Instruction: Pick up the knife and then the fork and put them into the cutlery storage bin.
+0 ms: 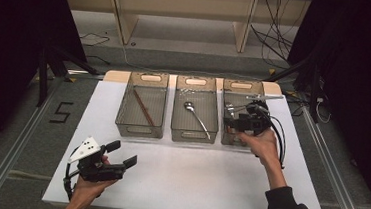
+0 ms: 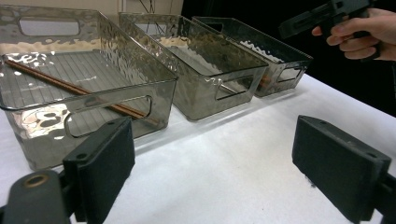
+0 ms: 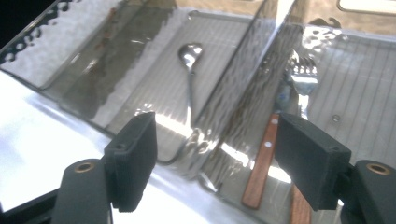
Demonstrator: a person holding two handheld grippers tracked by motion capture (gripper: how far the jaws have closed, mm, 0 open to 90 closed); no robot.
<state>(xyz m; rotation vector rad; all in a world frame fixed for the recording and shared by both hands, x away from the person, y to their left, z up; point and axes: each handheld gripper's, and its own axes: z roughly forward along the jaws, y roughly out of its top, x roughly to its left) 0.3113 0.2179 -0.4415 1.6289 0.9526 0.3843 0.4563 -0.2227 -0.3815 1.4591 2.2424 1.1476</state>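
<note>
Three smoky clear bins stand in a row on the white table (image 1: 192, 180). The left bin (image 1: 139, 131) holds brown chopsticks (image 1: 143, 107) (image 2: 70, 86). A metal spoon (image 1: 196, 116) (image 3: 189, 56) lies in the middle bin (image 2: 219, 74). In the right bin (image 1: 245, 85) lies a fork (image 3: 301, 77) with a wooden handle (image 3: 261, 163), and a second wooden handle (image 3: 299, 210) is beside it. My right gripper (image 1: 242, 118) (image 3: 215, 149) hangs over that bin, open, with nothing between its pads. My left gripper (image 1: 122, 153) (image 2: 212, 154) stands open over the table's front left, holding nothing.
Bare white tabletop stretches between the bins and the front edge. Cables trail from both grippers. Beyond the table are a wooden shelf frame (image 1: 185, 14) and loose cables on the floor. The person's right hand (image 2: 364, 32) shows at the top right of the left gripper view.
</note>
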